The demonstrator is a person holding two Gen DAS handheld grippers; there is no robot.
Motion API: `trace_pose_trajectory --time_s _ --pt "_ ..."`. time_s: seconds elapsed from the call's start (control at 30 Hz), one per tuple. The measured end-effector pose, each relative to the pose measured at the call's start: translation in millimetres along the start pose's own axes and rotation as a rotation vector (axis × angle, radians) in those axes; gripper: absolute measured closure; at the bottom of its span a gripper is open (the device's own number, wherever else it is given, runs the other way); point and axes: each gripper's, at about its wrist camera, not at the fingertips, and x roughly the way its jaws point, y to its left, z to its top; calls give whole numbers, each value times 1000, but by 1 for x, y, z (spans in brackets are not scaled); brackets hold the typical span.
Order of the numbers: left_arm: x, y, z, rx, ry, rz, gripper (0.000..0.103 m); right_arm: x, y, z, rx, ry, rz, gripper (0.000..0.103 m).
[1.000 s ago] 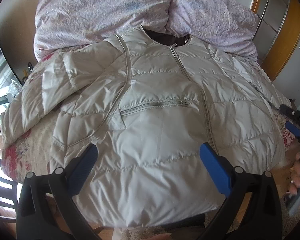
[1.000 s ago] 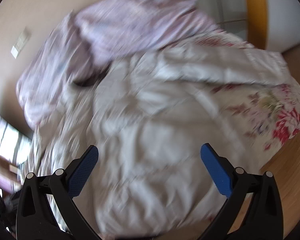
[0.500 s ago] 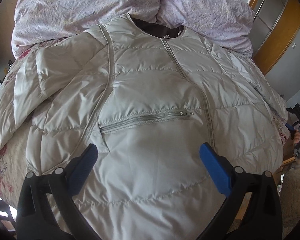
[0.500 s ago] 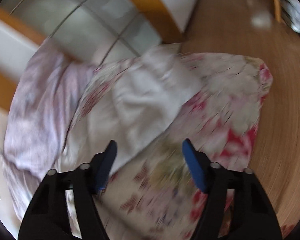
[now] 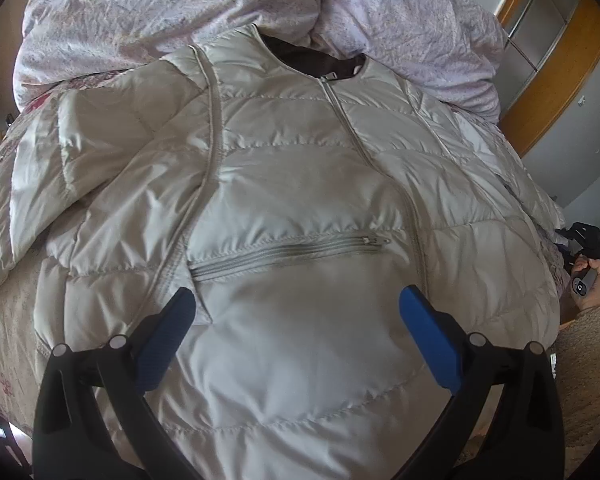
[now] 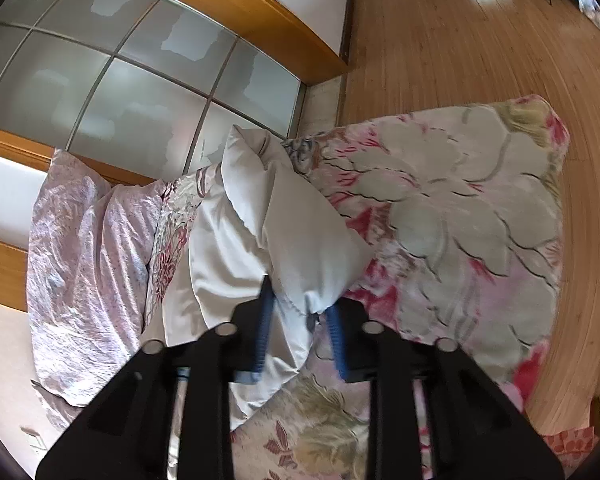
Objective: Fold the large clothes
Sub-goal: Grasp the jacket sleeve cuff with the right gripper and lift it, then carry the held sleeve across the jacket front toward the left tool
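A pale grey quilted jacket (image 5: 300, 184) lies face up and zipped on the bed, collar toward the pillows, its left sleeve folded across at the left. My left gripper (image 5: 296, 320) hovers open and empty over the jacket's lower front, below the chest pocket zip (image 5: 288, 252). In the right wrist view my right gripper (image 6: 300, 308) is shut on the end of the jacket's right sleeve (image 6: 284, 224), which lies on the floral bedspread (image 6: 460, 216). The right gripper also shows at the far right of the left wrist view (image 5: 586, 240), held by a hand.
Lilac pillows and duvet (image 5: 180, 8) are heaped at the head of the bed. A wardrobe with frosted glass doors (image 6: 112, 80) and wooden frame stands beside the bed. Wooden floor (image 6: 460, 40) runs past the bed's edge.
My right gripper swung to the jacket's right sleeve and closed on its end. My left gripper moved forward and lower over the jacket front, still open.
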Motion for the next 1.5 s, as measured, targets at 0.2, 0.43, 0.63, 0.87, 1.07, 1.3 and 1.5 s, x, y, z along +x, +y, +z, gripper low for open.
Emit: trace_pose_trajectory --time_s 0.2,0.43,0.63,0.87,1.07,1.3,1.5 --pt "-11 22 -5 -87 -105 17 2 -25 72 -13 -278 -139 -36 90" --pt "-17 30 -4 -91 -129 55 2 -64 184 -73 -575 -142 167 91" --pt "-23 39 -9 -108 -158 92 2 -57 256 -158 -718 94 368 91" --pt "-34 51 -13 -128 -197 122 2 -12 284 -267 -746 479 480 91" --pt "-39 59 -16 -145 -202 110 2 18 287 -356 -777 717 480 91" --pt "-43 66 -21 -168 -198 64 2 38 286 -425 -932 714 356 91" --pt "-51 71 -23 -171 -227 74 2 21 278 -465 -1249 586 249 49"
